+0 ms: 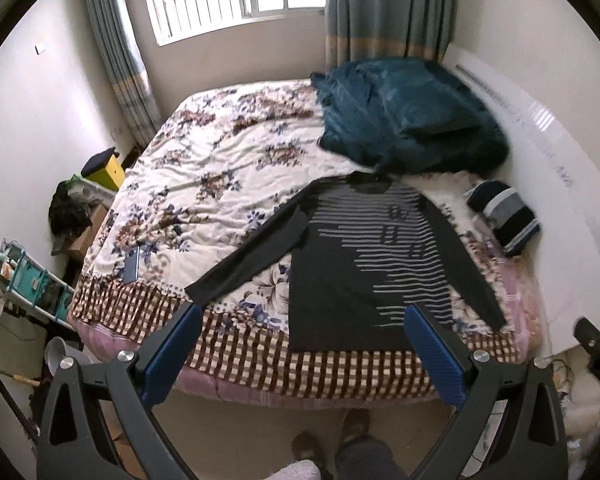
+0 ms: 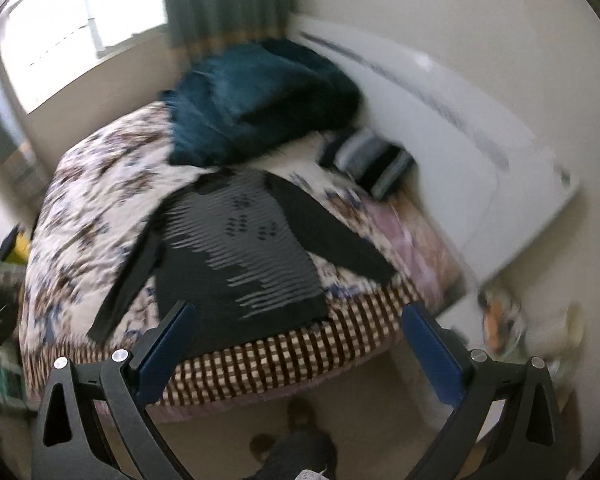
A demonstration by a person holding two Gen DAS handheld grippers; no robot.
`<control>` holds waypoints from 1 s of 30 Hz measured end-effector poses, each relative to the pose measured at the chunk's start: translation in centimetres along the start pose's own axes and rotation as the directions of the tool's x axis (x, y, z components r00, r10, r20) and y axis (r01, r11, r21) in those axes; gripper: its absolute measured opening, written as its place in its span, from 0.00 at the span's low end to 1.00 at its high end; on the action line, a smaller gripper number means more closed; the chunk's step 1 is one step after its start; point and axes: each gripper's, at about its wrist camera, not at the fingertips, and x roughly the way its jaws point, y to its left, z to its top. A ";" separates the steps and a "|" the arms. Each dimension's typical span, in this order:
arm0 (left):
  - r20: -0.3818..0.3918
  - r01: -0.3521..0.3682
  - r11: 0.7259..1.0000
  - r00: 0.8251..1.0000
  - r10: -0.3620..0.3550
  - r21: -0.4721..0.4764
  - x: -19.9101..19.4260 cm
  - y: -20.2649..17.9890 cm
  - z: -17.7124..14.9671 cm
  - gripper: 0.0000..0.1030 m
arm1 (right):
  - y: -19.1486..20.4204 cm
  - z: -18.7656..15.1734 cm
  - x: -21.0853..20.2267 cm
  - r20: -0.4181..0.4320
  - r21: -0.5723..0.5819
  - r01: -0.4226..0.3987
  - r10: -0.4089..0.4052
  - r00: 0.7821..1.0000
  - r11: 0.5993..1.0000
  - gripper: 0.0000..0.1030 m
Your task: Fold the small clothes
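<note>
Risk first: our left tongs [image 1: 302,344] and right tongs [image 2: 296,340], both wide open and empty, hover short of the dark striped long-sleeved shirt [image 1: 364,264] lying flat ahead; snagging the floral bedsheet [image 1: 220,168] beneath would ruin folds.

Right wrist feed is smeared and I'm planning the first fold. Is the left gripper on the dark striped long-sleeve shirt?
Observer: No. The left gripper is open and empty, held back from the dark striped long-sleeve shirt.
Operator: Any clutter on that side?
Observer: A flat blue phone lies on the floral bedsheet, apart from the nearest sleeve.
Operator: Sleeve bunched?
Observer: No, it lies straight and flat, angled out from the body.
</note>
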 end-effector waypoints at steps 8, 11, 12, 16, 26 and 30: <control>-0.130 -0.056 0.998 0.990 0.060 0.036 16.3 -5.6 3.0 1.00 | -13.5 3.0 22.9 -0.207 0.364 0.129 -0.054 0.977 0.922 1.00; -0.181 -0.096 0.994 0.978 0.106 0.061 23.9 -8.6 3.6 1.00 | -18.2 3.0 32.2 -0.273 0.456 0.188 -0.065 0.960 0.870 1.00; -0.198 -0.102 0.992 0.974 0.114 0.068 26.2 -9.4 3.6 1.00 | -19.4 2.9 35.0 -0.295 0.479 0.204 -0.063 0.953 0.854 1.00; -0.314 -0.109 0.990 0.940 0.133 0.094 36.8 -12.7 1.8 1.00 | -24.4 -0.3 45.8 -0.399 0.597 0.298 -0.047 0.916 0.745 1.00; -0.500 -0.122 0.980 0.846 0.184 0.155 54.6 -16.6 -3.7 1.00 | -30.2 -6.7 61.7 -0.342 0.862 0.274 0.090 0.935 0.427 0.74; -0.502 -0.102 0.985 0.851 0.157 0.136 56.1 -16.5 -3.5 1.00 | -28.5 -5.2 62.9 -0.291 0.863 0.265 -0.005 0.957 0.431 0.20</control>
